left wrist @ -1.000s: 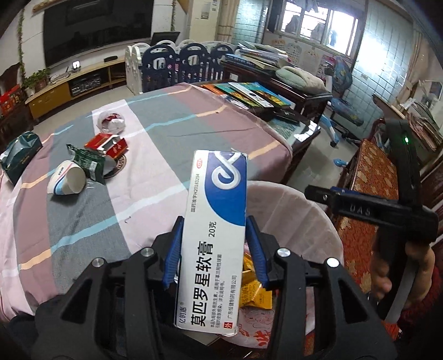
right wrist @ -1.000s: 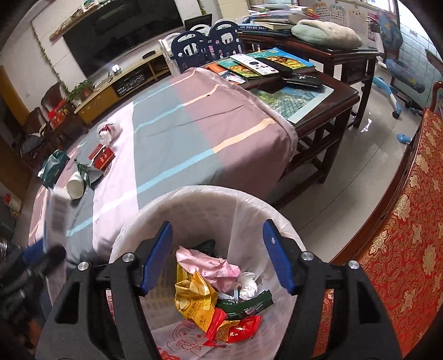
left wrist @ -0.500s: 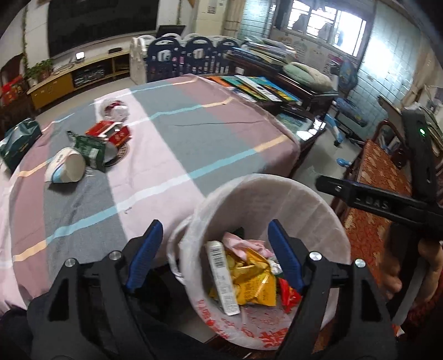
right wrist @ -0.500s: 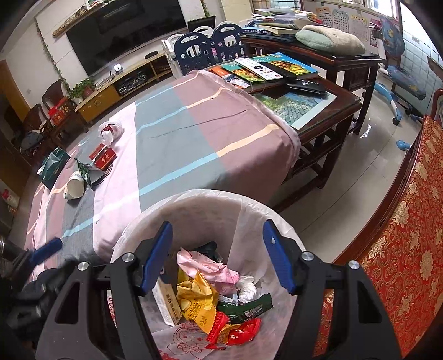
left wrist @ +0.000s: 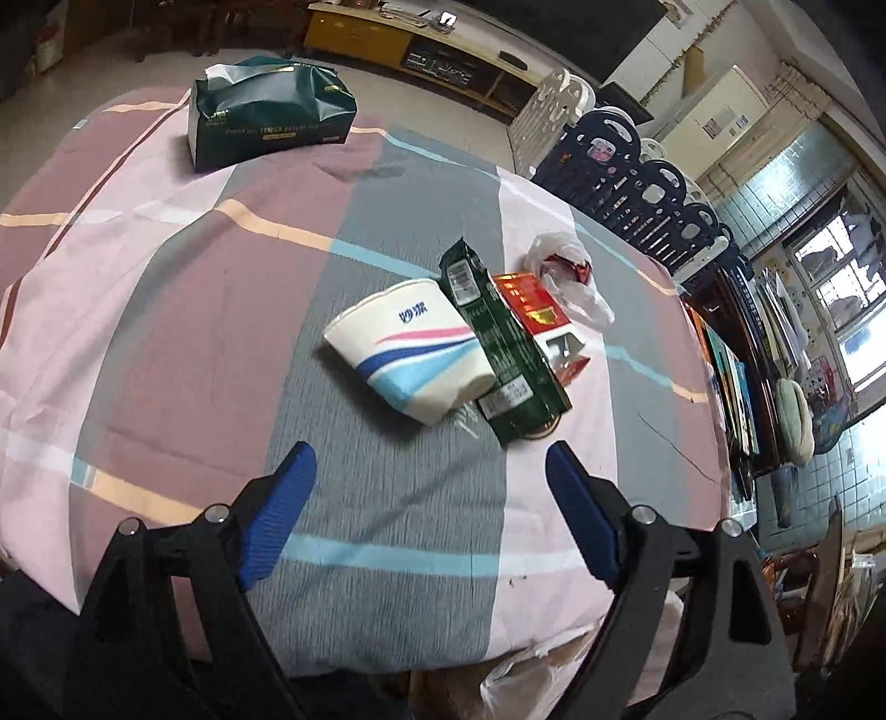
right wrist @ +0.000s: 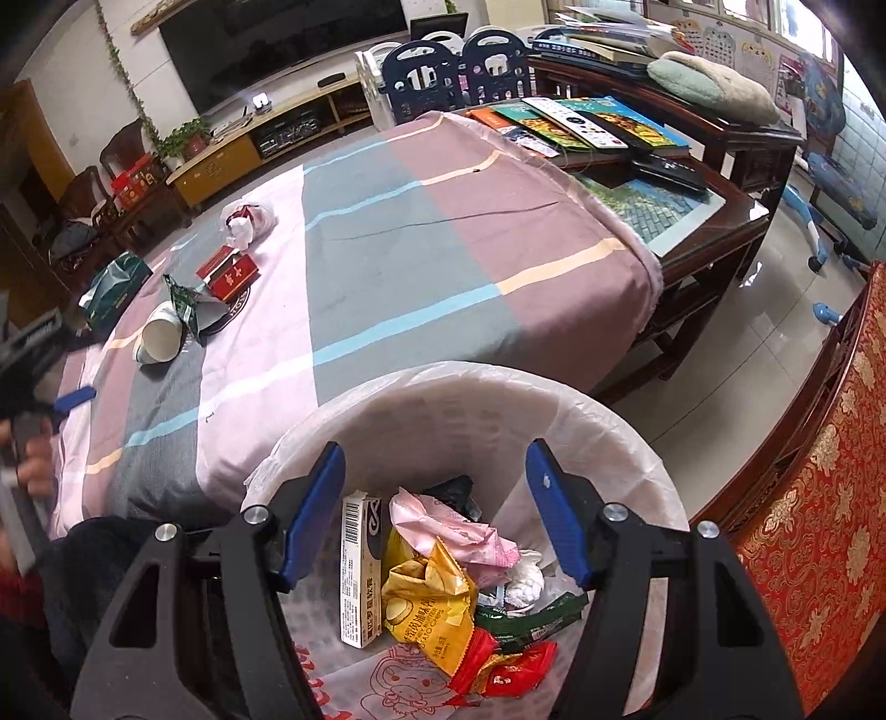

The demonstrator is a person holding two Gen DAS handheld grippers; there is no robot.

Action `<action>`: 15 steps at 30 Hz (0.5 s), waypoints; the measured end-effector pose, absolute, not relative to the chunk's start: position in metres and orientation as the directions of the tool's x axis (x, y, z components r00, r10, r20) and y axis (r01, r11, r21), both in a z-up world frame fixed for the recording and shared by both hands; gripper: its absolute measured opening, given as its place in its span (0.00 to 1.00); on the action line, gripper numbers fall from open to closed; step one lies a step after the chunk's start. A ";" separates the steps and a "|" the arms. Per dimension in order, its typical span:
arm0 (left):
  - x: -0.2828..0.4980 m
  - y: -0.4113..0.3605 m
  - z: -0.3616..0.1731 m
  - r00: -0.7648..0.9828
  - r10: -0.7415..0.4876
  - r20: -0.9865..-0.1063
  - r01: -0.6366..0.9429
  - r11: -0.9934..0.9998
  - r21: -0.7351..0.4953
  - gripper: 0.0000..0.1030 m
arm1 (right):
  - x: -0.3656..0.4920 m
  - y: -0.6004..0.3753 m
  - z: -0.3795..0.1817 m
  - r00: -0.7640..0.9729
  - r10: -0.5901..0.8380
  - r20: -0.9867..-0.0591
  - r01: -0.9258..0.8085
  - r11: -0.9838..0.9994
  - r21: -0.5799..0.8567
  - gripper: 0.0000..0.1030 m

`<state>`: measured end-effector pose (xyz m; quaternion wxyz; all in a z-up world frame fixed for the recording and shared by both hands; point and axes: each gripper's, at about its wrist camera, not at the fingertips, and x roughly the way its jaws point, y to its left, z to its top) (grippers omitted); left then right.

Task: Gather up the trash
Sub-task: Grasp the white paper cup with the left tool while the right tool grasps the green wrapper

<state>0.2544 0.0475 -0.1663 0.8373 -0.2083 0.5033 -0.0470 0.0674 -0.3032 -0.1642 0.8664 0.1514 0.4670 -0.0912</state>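
Several pieces of trash are left on the striped tablecloth (left wrist: 183, 310): a white paper cup (left wrist: 410, 354) lying touching a dark green foil packet (left wrist: 501, 343). Both could be caught together by the left gripper (left wrist: 429, 471), whose empty jaws have just been opening, so one may slip out. The right gripper (right wrist: 434, 471) is held open and empty over the white lined bin (right wrist: 637, 443).

setting: a home living room. large dark flat television (right wrist: 277, 50) on the wall above a long yellow-fronted wooden media cabinet (right wrist: 249, 141); potted green plant (right wrist: 185, 138) beside it; low table under a pink, grey and mauve striped cloth (right wrist: 387, 232); dark carved wooden side table (right wrist: 714, 221) stacked with picture books and black remote controls; navy and white plastic playpen panels (right wrist: 454, 75); red and gold brocade seat cushion (right wrist: 830, 498); glossy tiled floor (right wrist: 747, 343); white-lined waste basket (right wrist: 454, 399) holding wrappers.
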 end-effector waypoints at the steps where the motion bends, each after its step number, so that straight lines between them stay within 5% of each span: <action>1: 0.266 0.045 -0.170 0.476 -0.287 -0.831 -0.133 0.911 -0.391 0.83 | 0.069 -0.302 -0.165 0.545 -0.018 -0.838 0.296 0.939 0.173 0.65; 15: 0.332 0.024 -0.217 0.397 -0.195 -0.897 -0.205 0.933 -0.294 0.79 | 0.091 -0.305 -0.189 0.510 0.005 -0.860 0.310 0.932 0.188 0.68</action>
